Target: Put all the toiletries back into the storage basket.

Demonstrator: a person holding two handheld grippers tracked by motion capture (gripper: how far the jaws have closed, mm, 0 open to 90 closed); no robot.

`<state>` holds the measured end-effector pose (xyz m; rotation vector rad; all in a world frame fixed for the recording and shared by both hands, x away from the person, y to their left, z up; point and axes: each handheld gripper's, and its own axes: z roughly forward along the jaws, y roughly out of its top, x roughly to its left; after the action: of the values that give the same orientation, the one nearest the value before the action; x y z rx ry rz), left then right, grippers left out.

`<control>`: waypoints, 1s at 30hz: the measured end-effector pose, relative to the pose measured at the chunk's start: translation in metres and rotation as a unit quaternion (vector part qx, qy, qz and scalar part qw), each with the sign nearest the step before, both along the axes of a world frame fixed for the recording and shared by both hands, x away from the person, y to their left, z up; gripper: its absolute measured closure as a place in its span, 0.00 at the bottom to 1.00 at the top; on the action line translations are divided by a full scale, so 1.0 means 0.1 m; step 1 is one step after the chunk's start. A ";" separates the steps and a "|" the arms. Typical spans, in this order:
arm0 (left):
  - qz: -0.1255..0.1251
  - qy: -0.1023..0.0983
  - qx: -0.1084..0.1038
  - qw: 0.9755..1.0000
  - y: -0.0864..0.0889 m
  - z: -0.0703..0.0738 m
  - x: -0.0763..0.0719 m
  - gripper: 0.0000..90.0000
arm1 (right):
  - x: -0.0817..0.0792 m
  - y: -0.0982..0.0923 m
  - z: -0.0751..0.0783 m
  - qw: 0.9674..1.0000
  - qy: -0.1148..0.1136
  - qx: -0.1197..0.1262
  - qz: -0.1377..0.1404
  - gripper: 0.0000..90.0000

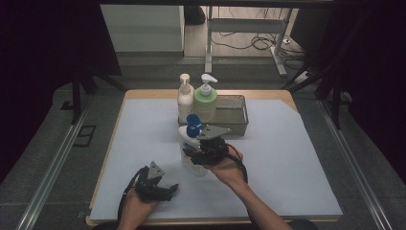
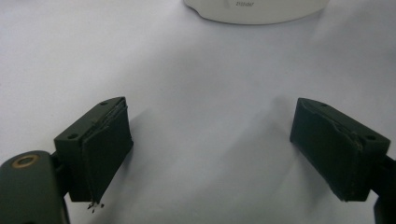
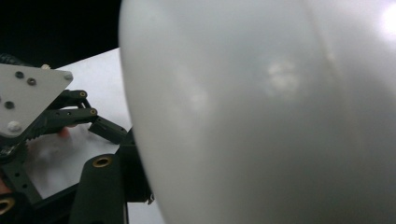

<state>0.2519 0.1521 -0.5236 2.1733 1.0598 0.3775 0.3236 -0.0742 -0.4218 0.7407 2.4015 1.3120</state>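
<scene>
A white pump bottle (image 1: 190, 160) with a blue pump head (image 1: 193, 120) stands upright in the middle of the white mat. My right gripper (image 1: 198, 155) reaches in from the right and is shut on the bottle's body. In the right gripper view the bottle (image 3: 261, 116) is very close, and the left finger (image 3: 133, 179) lies against its side while the other finger is hidden. My left gripper (image 1: 168, 189) rests near the front left of the mat, open with nothing between its fingers. In the left gripper view (image 2: 210, 149) the bottle's base (image 2: 254, 11) is ahead.
A metal mesh tray (image 1: 234, 117) stands at the back of the mat. A white pump bottle (image 1: 185, 100) and a green pump bottle (image 1: 206, 103) stand at its left end. The mat (image 1: 287, 158) covers a wooden table with bare room on the right.
</scene>
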 end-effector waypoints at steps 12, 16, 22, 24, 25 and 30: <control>0.000 0.000 -0.001 1.000 0.00 0.00 0.00 0.14 | -0.02 -0.02 0.05 1.000 0.012 -0.009 -0.002 0.44; -0.001 0.000 -0.001 1.000 0.00 0.00 0.00 0.14 | -0.03 -0.05 0.09 1.000 0.017 -0.009 0.001 0.44; 0.000 0.001 0.000 1.000 0.00 0.00 0.00 0.14 | -0.06 -0.13 0.20 1.000 0.013 -0.007 -0.003 0.44; -0.001 0.001 -0.001 1.000 0.00 0.00 0.00 0.14 | -0.06 -0.17 0.24 1.000 0.013 -0.006 -0.004 0.44; -0.001 0.001 -0.001 1.000 0.00 0.00 0.00 0.14 | -0.06 -0.19 0.26 1.000 0.014 -0.005 -0.006 0.44; -0.001 0.001 0.000 1.000 0.00 0.00 0.00 0.14 | -0.04 -0.30 0.34 1.000 0.016 -0.005 -0.016 0.44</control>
<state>0.2520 0.1522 -0.5234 2.1738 1.0596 0.3742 0.3198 -0.1044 -0.3875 0.7988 2.4089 1.2834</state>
